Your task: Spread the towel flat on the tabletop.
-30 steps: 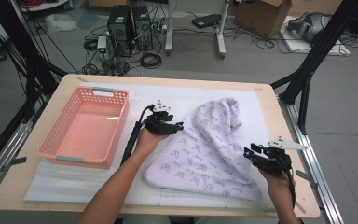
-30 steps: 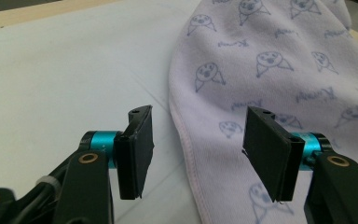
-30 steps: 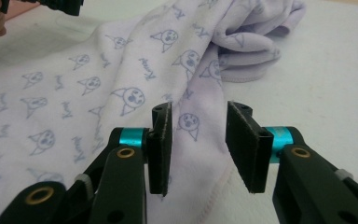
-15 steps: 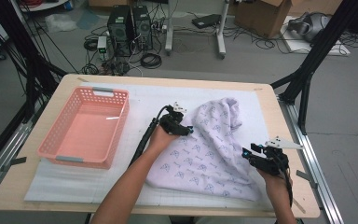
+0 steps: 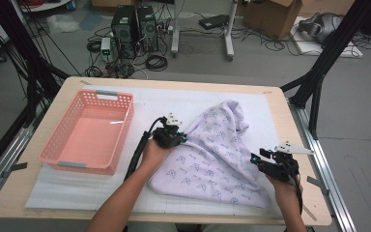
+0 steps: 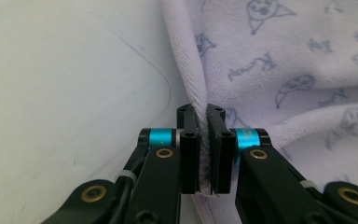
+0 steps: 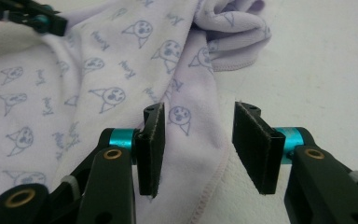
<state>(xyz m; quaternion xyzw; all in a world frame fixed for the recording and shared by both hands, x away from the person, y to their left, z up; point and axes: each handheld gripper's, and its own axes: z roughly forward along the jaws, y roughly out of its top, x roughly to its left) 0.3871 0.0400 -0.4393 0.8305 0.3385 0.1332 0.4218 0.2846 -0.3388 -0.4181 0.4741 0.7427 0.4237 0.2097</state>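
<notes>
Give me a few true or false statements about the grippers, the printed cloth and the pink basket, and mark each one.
1. The left gripper has its jaws shut on the hem of the lilac printed cloth. True.
2. The right gripper is clamped on the cloth. False: its jaws stand open, with the cloth's edge between them.
3. The pink basket holds folded cloth. False: nothing lies in it.
4. The basket sits to the left of the cloth in the high view. True.
5. The cloth lies flat and smooth. False: it is bunched and creased.
</notes>
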